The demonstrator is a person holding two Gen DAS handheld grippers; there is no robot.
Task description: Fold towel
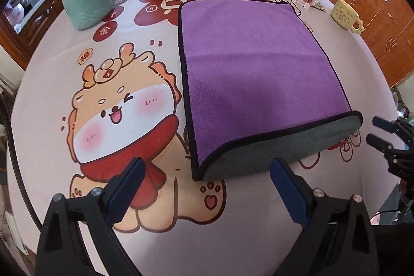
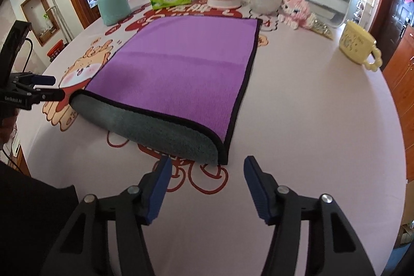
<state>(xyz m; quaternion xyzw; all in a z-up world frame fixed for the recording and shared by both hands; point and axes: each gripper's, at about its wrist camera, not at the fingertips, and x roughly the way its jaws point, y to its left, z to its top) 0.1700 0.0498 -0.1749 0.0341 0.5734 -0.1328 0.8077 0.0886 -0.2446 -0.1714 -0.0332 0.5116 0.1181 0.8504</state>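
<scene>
The purple towel (image 1: 258, 74) lies on the table (image 2: 310, 120) already folded once — the purple face is on top and the grey underside shows along the rounded fold that faces both claws. The black trimmed edges look fairly well aligned at the far side, as far as one can see.

The left gripper (image 1: 204, 188) is wide open and holds nothing; the near left corner of the fold is just ahead of it, between the lines of its two fingers. The right gripper (image 2: 208, 188) is also wide open and empty, and the near right corner of the fold is just in front of it, slightly to the left of its middle. In both views the fingers are apart from the cloth, not touching it.

My judgement is that the first fold is done and a second fold is probably left, perhaps bringing one side over the other. For this each claw must first come forward and close on a corner — both layers together, otherwise the fold can open.
</scene>
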